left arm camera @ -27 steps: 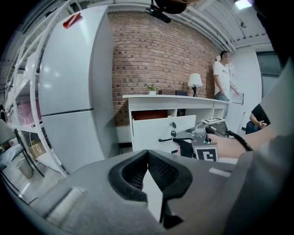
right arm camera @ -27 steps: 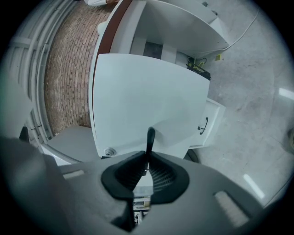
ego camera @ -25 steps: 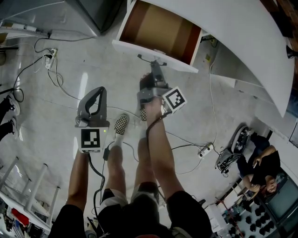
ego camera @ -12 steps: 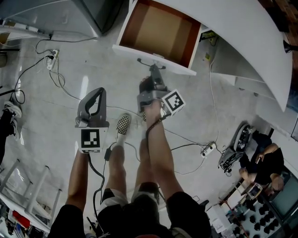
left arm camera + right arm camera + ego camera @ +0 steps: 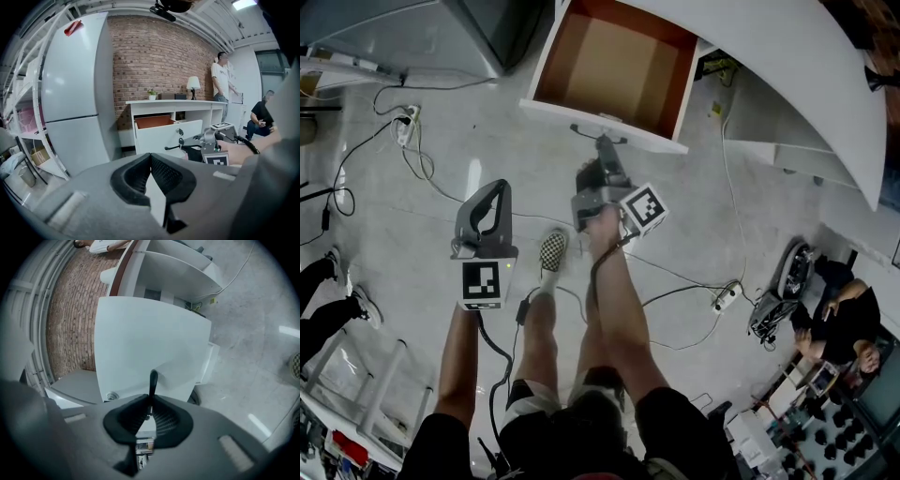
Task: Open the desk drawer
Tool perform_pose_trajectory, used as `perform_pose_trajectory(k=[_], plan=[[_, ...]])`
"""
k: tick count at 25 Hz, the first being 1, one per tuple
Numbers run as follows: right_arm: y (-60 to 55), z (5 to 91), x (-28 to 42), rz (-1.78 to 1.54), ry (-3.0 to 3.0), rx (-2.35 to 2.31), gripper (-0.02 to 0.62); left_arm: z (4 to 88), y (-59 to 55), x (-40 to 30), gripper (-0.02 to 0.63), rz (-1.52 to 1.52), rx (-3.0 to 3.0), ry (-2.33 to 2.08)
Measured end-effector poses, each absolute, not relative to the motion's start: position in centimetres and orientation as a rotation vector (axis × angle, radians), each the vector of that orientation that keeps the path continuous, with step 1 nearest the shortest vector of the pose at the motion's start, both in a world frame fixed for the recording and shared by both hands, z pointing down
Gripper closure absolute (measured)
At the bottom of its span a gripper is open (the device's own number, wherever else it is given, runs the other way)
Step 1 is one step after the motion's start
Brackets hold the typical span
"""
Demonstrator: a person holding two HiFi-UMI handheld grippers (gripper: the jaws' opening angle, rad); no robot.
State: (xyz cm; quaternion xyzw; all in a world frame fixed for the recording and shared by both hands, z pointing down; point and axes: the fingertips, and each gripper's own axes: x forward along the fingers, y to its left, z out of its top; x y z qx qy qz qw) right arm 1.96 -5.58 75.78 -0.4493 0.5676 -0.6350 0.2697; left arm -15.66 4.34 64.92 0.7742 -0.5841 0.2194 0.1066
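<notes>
The white desk (image 5: 787,75) stands at the top of the head view, and its drawer (image 5: 673,94) is pulled out, showing a bare brown inside. A thin dark handle (image 5: 591,134) sticks out from the white drawer front (image 5: 581,117). My right gripper (image 5: 602,146) is shut on that handle. In the right gripper view the handle (image 5: 153,379) runs up from between the pads, in front of the drawer front (image 5: 150,338). My left gripper (image 5: 498,186) hangs shut and holds nothing, over the floor to the left. The left gripper view shows the drawer (image 5: 165,130) ahead of it.
Cables (image 5: 422,173) and power strips (image 5: 724,298) lie on the pale floor. A tall white fridge (image 5: 77,89) stands left of the desk. A person sits at the right (image 5: 839,319), another stands by the desk (image 5: 220,82). Metal shelving (image 5: 356,375) is at the lower left.
The drawer has slid further out of the desk, more of its brown inside shows. My right gripper came back with the handle. My left gripper stayed off to the left, still shut.
</notes>
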Motion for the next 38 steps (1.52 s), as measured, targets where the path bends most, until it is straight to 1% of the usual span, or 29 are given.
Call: perform_pose_trajectory(k=[24, 38], plan=[[-4.0, 75.5, 1.7, -1.695, 1.529, -1.217, 0.568, 65.3, 4.0, -16.0, 0.595, 0.664, 2.278, -1.686], [-4.0, 76.2, 1.8, -1.672, 1.560, -1.268, 0.556, 66.2, 2.9, -16.7, 0.595, 0.667, 2.262, -1.673]])
